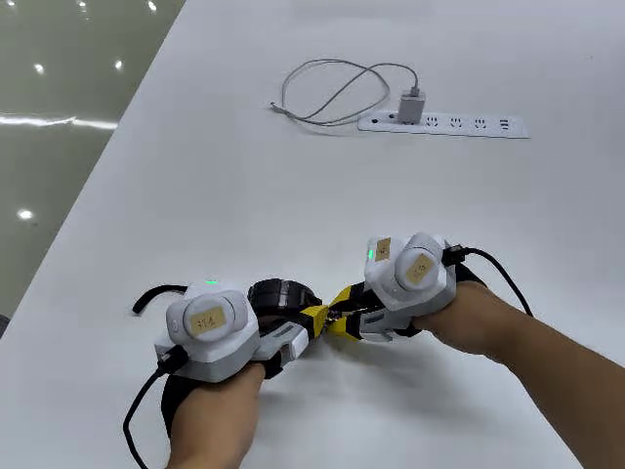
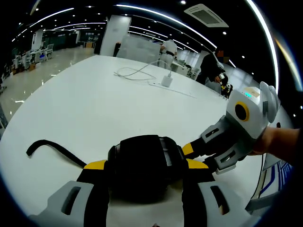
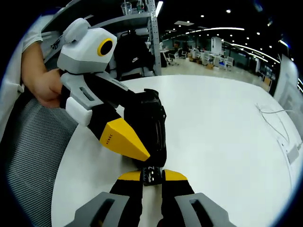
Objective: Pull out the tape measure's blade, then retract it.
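The black tape measure (image 1: 281, 296) is at the near side of the white worktop (image 1: 293, 195). The left gripper (image 2: 144, 164) has its fingers clamped on the case. A short bit of blade (image 3: 150, 170) sticks out, and the right gripper (image 3: 152, 177) has its fingers pinched on the blade's tip, just beside the case. The strap (image 2: 47, 146) trails on the worktop. Far off lie a power strip (image 1: 459, 124) and cable (image 1: 332, 93).

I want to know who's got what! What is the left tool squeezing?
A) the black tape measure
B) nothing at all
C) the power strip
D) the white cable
A: in the left gripper view the black tape measure sits clamped between the yellow tips of the left tool, while the cable and power strip lie far off across the table.
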